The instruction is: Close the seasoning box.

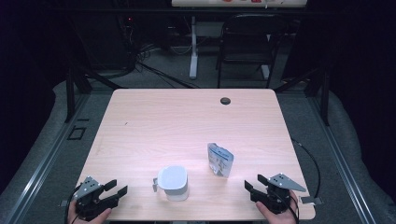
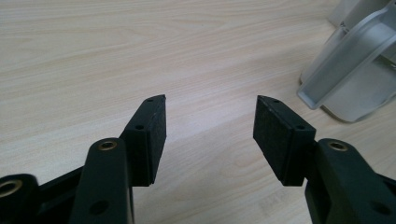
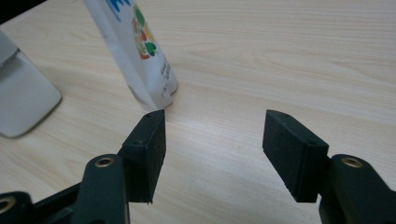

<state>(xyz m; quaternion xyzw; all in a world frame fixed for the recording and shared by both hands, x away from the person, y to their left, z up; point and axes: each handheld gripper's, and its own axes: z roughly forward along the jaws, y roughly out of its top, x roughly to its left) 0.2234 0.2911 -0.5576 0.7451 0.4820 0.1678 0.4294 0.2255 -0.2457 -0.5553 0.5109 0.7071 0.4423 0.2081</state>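
both tools low over table (image 1: pixel 140 116), jaws apart, empty; left tool (image 1: pixel 113 189), right tool (image 1: pixel 254 185).

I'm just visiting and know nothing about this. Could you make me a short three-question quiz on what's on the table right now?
1. True or false: the left claw is gripping the white container.
2. Which stands nearer the right claw? A) the white container B) the printed pouch
3. Fill in: the pouch is standing ____ on the table.

Key:
1. False; both claws are open and hold nothing.
2. B
3. Upright
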